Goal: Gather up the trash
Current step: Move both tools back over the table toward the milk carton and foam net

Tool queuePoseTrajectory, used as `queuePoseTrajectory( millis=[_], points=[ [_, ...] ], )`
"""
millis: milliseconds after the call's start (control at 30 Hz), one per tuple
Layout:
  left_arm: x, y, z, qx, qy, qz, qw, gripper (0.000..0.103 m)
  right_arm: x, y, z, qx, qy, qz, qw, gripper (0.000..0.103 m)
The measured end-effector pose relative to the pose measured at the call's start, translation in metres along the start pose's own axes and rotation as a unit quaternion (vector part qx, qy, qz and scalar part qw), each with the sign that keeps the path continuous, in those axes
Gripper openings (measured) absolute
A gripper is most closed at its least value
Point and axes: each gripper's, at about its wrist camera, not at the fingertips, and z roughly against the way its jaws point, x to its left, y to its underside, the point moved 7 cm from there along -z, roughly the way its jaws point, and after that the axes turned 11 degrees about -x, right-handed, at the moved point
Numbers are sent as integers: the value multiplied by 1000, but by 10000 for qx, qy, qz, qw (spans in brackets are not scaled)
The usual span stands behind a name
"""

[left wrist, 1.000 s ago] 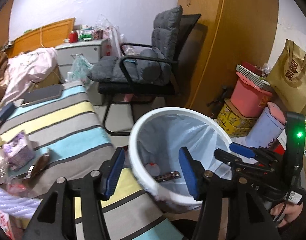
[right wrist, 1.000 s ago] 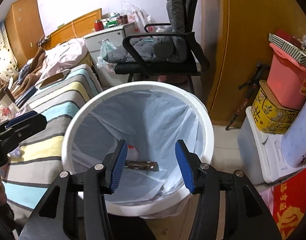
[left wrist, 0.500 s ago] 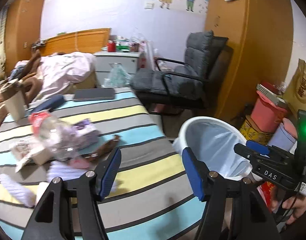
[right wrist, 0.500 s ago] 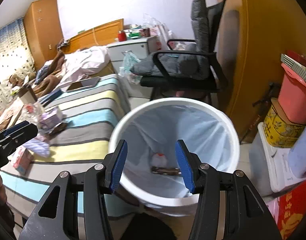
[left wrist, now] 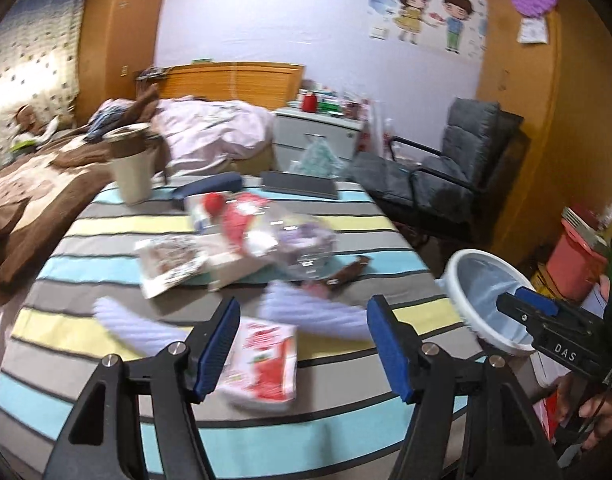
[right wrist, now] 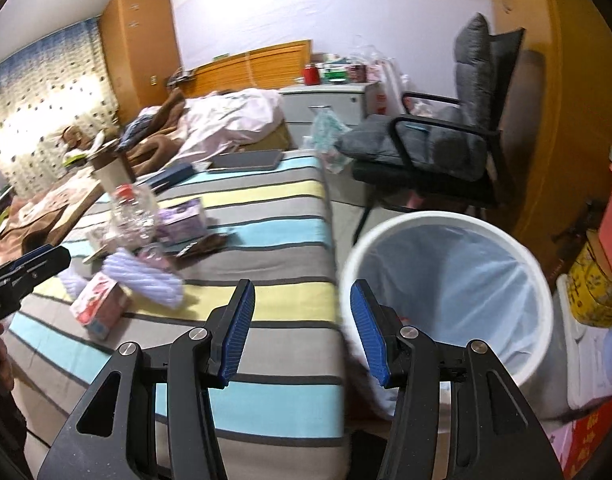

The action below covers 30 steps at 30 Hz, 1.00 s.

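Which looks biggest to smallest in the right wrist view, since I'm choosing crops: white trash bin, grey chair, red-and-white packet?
1. white trash bin, nearest the camera, which enlarges it
2. grey chair, further back, so probably bigger in reality
3. red-and-white packet, clearly smallest, lying on the striped bed

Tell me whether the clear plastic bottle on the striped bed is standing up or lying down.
Standing up. In the right wrist view the clear plastic bottle rises vertically with its red cap on top, among the litter on the striped bed.

litter (left wrist: 261, 356) on striped table (left wrist: 105, 224)
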Motion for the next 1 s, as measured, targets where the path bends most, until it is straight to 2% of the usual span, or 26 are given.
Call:
queuePoseTrajectory(
  millis=[467, 633, 767, 867, 900, 1000],
  points=[
    [93, 21, 27, 26, -780, 442, 9960, 71, 85, 13, -14, 239, -860, 394, 9952, 52],
    [119, 32, 23, 186, -883, 609, 9941, 73, 125, 22, -25, 429, -1304, 452, 9895, 52],
    [135, 37, 22, 249, -960, 629, 9931, 73, 145, 29, -30, 561, -1465, 429, 9867, 53],
    [144, 39, 24, 236, -1008, 601, 9928, 73, 163, 31, -31, 604, -1621, 501, 9836, 60],
    [147, 39, 24, 231, -1025, 594, 9927, 73, 170, 32, -31, 595, -1741, 528, 9815, 61],
    [155, 41, 23, 246, -1025, 670, 9922, 74, 183, 34, -36, 664, -1748, 613, 9804, 62]
  ],
)
